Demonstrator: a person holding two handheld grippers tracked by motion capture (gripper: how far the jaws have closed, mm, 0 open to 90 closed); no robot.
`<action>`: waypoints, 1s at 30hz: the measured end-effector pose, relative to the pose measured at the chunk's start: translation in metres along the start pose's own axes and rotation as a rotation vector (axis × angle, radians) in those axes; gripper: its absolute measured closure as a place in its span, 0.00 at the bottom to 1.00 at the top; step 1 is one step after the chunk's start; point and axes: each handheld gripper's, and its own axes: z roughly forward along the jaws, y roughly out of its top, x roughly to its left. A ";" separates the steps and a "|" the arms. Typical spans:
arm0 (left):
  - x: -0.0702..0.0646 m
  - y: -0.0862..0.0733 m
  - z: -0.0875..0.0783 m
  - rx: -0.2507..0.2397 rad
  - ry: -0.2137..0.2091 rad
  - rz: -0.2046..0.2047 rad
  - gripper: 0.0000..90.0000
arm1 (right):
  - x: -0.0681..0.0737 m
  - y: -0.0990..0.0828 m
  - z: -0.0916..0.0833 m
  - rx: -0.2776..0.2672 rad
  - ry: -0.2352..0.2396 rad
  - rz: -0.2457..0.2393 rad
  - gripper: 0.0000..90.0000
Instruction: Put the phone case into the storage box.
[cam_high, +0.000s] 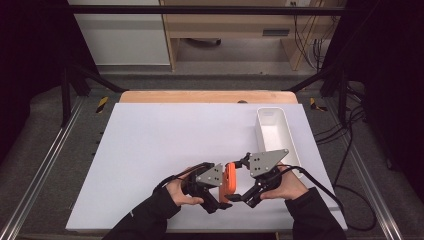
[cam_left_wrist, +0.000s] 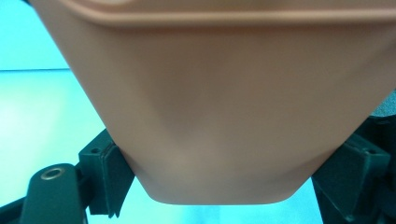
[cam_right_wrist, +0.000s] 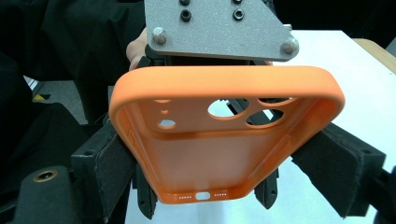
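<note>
**Both grippers on the phone case**

I see the orange phone case (cam_high: 229, 181) held on edge above the near part of the white table (cam_high: 150, 150), between my two grippers. My left gripper (cam_high: 220, 202) clamps its sides, and my right gripper (cam_high: 239, 197) is closed on it too. A white bin (cam_high: 272, 131) sits far right.

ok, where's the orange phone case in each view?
High view: orange phone case low centre, between both tools.
Left gripper view: its smooth back spans the picture, between the black jaws.
Right gripper view: centre, inside face and camera holes showing.
Shared landmark: white table.
</note>
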 end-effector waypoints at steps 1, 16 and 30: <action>0.000 0.000 0.000 0.000 -0.001 -0.002 0.17 | 0.000 0.000 0.000 0.000 0.000 0.000 0.18; -0.002 0.002 -0.012 -0.057 0.028 -0.040 0.05 | -0.001 0.002 -0.004 -0.010 -0.019 0.003 0.18; -0.003 -0.007 -0.035 -0.081 0.118 -0.064 0.02 | -0.005 0.005 -0.019 -0.012 -0.102 0.008 0.18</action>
